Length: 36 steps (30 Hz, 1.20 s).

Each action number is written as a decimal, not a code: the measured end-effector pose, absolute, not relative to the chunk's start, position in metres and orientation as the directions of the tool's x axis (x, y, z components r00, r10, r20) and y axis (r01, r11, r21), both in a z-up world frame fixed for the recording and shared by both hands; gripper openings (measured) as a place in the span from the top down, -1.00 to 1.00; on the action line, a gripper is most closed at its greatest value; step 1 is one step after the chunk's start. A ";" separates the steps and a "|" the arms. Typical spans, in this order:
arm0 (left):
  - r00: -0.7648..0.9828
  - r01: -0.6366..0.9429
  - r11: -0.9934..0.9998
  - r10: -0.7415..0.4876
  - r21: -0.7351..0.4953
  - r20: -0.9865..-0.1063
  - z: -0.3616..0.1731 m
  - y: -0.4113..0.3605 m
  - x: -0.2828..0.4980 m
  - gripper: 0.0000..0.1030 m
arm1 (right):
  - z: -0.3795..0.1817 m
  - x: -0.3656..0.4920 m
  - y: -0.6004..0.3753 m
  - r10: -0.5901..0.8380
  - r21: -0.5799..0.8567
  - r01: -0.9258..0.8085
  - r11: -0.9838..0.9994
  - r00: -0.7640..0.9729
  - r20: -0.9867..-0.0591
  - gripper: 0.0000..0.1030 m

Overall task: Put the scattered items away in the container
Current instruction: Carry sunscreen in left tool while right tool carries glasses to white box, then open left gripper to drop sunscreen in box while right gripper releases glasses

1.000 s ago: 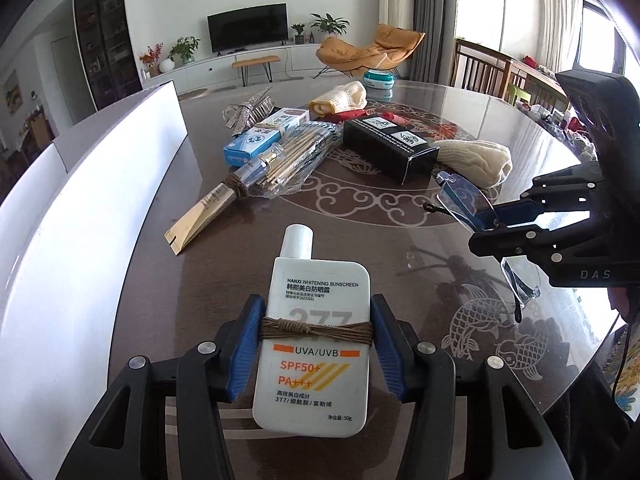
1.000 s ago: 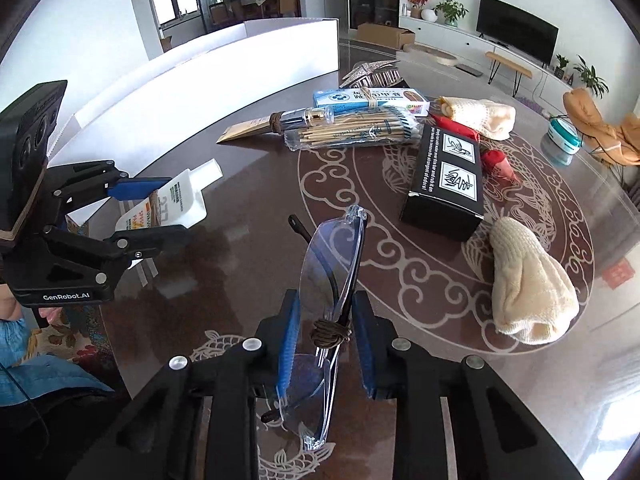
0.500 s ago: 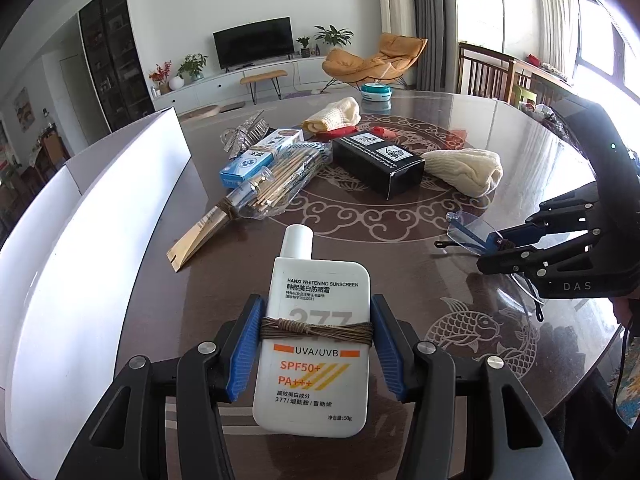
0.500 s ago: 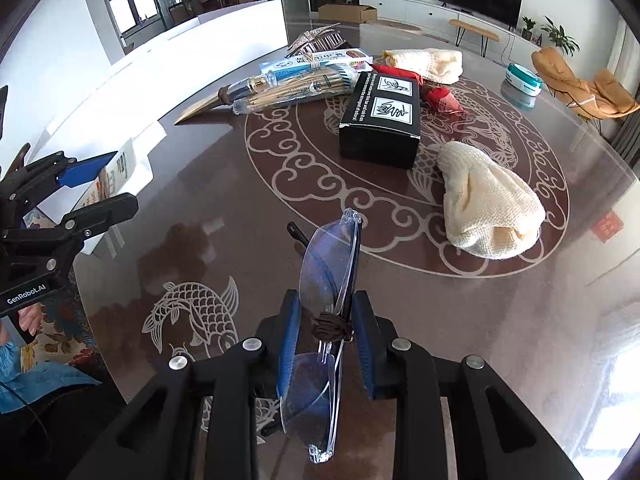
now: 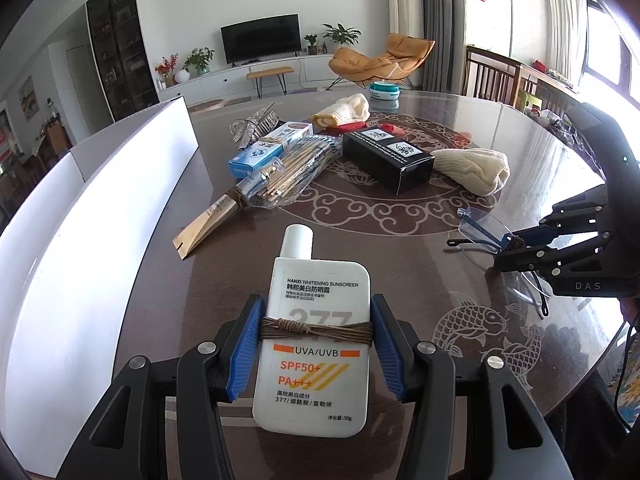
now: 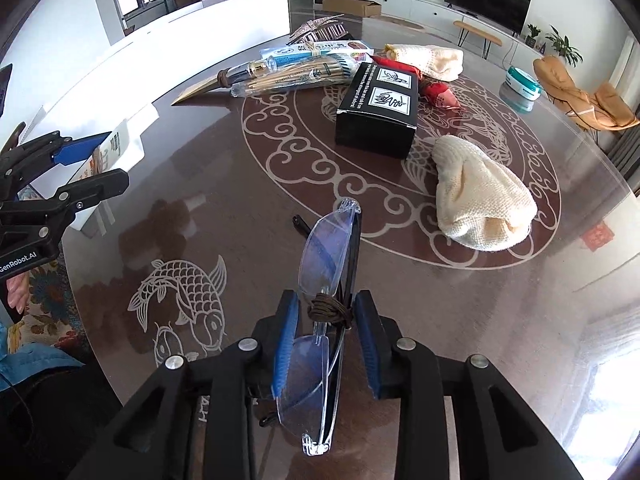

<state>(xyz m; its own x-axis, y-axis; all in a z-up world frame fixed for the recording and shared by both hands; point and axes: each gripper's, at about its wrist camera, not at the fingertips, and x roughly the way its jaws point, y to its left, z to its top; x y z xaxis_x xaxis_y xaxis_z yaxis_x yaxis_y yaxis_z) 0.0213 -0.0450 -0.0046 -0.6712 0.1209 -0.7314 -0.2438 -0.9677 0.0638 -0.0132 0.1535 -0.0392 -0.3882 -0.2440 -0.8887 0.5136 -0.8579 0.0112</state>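
Both grippers lower, right gripper (image 6: 326,340) closing on glasses (image 6: 328,256)

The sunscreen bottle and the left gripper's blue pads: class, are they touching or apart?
Touching. In the left wrist view, the blue pads of the left gripper press both side edges of the sunscreen bottle with no visible gap.
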 end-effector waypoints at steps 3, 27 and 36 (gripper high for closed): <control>-0.678 -0.237 -0.971 0.137 0.038 -0.722 0.002 -0.052 0.024 -0.03 | -0.031 -0.009 0.156 -0.252 0.009 0.507 -0.862 -0.414 -0.875 0.59; -0.652 0.232 -0.971 -0.109 -0.061 -0.750 0.060 -0.377 0.010 -0.03 | 0.098 -0.042 -0.201 -0.698 0.227 0.798 -0.559 -0.304 -0.649 0.58; -0.594 0.263 -0.964 -0.133 -0.035 -0.794 0.035 -0.389 -0.003 -0.03 | 0.027 -0.030 -0.277 -0.546 0.074 0.834 -0.547 -0.289 -0.786 0.48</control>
